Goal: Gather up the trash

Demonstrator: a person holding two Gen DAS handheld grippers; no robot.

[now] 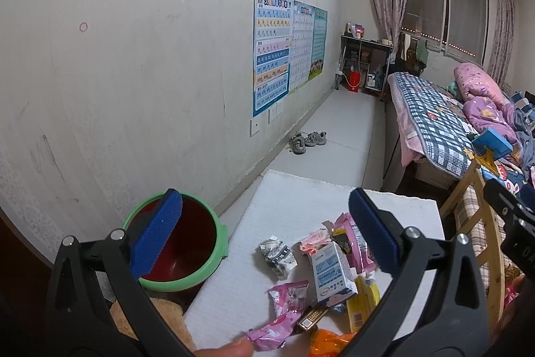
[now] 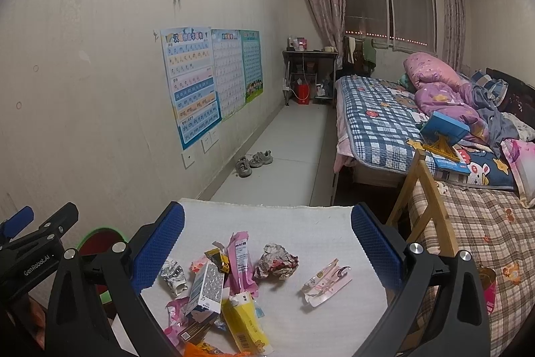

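White table: one bin, one carton, two wide-spread grippers.

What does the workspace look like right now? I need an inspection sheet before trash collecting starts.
Surface: white foam-like table top, far half bare.
Job's things: wrappers in a pile: blue-white carton, yellow packet, pink wrapper, crumpled wrapper; a flat pink-white wrapper lies apart to the right. Green-rimmed bin stands beside the table's left edge; nothing seen inside.
Clutter: nothing seen on the table besides trash.
Grippers: left gripper open, nothing held; right gripper open, nothing held.
Cables: white cord at the far desk only.
Surroundings: wall posters, shoes on the floor, bed, wooden frame.
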